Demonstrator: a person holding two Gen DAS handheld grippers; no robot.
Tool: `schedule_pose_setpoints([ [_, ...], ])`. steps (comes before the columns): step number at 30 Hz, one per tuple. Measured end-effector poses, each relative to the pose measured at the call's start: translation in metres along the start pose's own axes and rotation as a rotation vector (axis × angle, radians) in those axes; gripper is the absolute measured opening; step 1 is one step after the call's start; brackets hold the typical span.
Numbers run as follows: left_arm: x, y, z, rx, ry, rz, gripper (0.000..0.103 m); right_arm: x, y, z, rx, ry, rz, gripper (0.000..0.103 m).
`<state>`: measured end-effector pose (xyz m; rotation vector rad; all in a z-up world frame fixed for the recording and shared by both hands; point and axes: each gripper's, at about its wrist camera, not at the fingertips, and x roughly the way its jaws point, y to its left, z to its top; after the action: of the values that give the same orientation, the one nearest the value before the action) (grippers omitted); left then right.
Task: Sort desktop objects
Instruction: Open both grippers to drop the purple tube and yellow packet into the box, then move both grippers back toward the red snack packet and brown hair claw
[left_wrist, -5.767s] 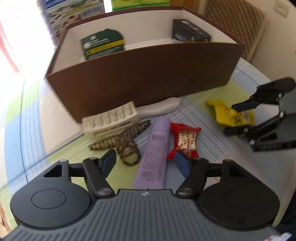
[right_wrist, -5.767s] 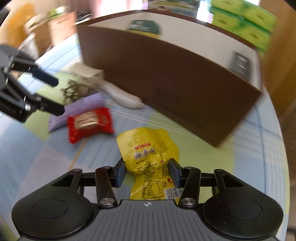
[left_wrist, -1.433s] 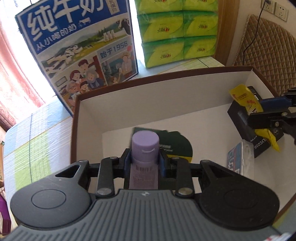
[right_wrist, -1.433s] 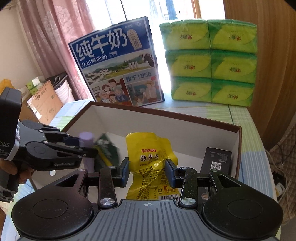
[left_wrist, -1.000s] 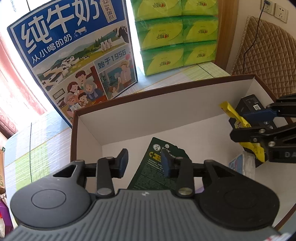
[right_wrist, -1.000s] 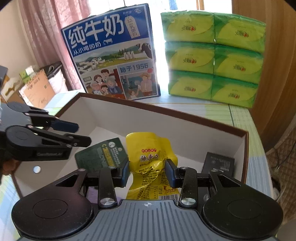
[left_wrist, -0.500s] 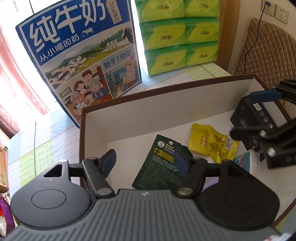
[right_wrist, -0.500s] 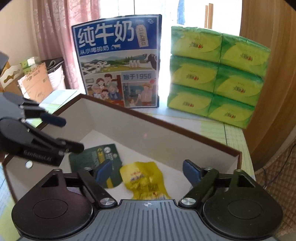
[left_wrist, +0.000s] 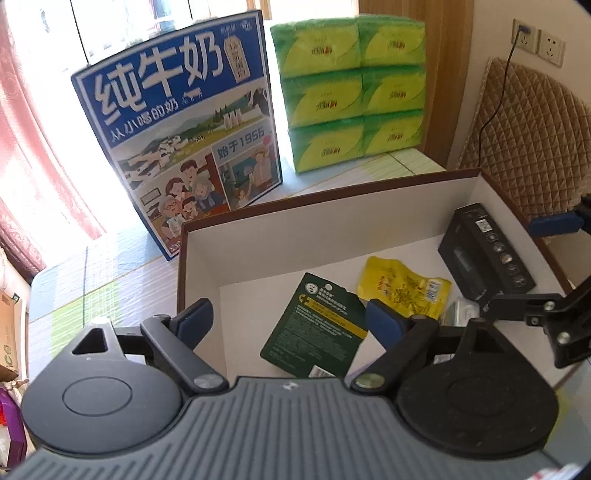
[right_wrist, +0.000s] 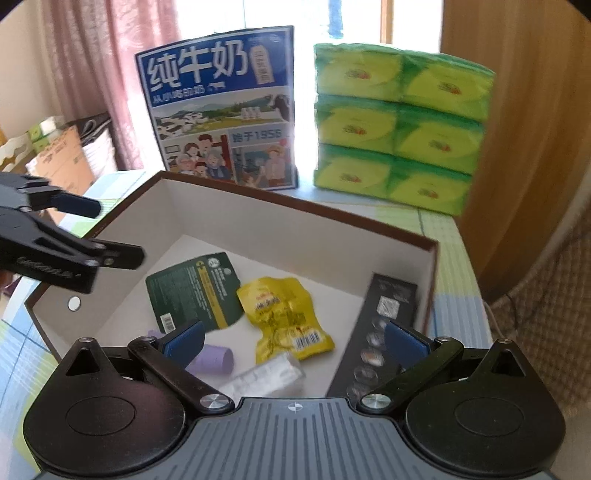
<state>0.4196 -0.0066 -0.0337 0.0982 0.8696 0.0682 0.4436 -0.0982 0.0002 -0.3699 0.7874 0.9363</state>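
Both of my jaws have let go since a second and a half ago: then the left pair was clamped on the purple tube and the right pair on the yellow snack packet, and now both pairs are spread wide and empty above the box. Between the fingers of my left gripper (left_wrist: 286, 319) I look down at the dark green sachet (left_wrist: 317, 326) lying flat on the white floor of the brown box (right_wrist: 295, 206). Between the fingers of my right gripper (right_wrist: 295, 339) lies the yellow snack packet (right_wrist: 284, 314), flat and just beside the green sachet, perhaps touching its edge. The purple tube (right_wrist: 210, 360) lies on its side near the front wall, partly hidden behind my right gripper's left finger. A small clear packet (right_wrist: 264, 373) sits in front of the yellow one, and a long black box (right_wrist: 380, 332) rests against the right wall. Behind the brown box, on the checked worktop (left_wrist: 92, 269), stand a blue milk carton (left_wrist: 181, 140) and a stack of green tissue packs (left_wrist: 354, 88). Both drops look finished to me, so the step in hand is getting out of the box. I would lift both grippers straight up with the jaws left open, keeping my fingers off the box walls and apart from each other. Whether anything remains on the worktop to sort I cannot tell from here.
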Motion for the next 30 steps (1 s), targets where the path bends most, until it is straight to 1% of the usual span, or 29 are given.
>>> schedule_pose_setpoints([
  [5, -0.023, -0.005, -0.010, -0.020, -0.008, -0.002, 0.089, -0.014, 0.001, -0.008, 0.058, 0.005, -0.042, 0.101],
  [8, -0.041, -0.005, -0.018, -0.047, -0.030, -0.004, 0.091, -0.026, 0.004, -0.012, 0.094, -0.001, -0.055, 0.101],
  [12, -0.062, -0.003, -0.027, -0.096, -0.061, 0.012, 0.091, -0.042, 0.013, -0.018, 0.120, -0.007, -0.054, 0.101],
  [16, -0.082, -0.004, -0.036, -0.112, -0.085, 0.032, 0.091, -0.056, 0.026, -0.022, 0.126, -0.011, -0.073, 0.101],
  [21, -0.105, -0.005, -0.049, -0.133, -0.095, 0.036, 0.091, -0.073, 0.040, -0.028, 0.142, -0.022, -0.067, 0.101],
  [26, -0.123, -0.008, -0.064, -0.129, -0.100, 0.048, 0.091, -0.088, 0.052, -0.034, 0.148, -0.038, -0.051, 0.101],
  [30, -0.137, -0.005, -0.076, -0.146, -0.105, 0.050, 0.091, -0.100, 0.063, -0.038, 0.133, -0.052, -0.047, 0.101],
])
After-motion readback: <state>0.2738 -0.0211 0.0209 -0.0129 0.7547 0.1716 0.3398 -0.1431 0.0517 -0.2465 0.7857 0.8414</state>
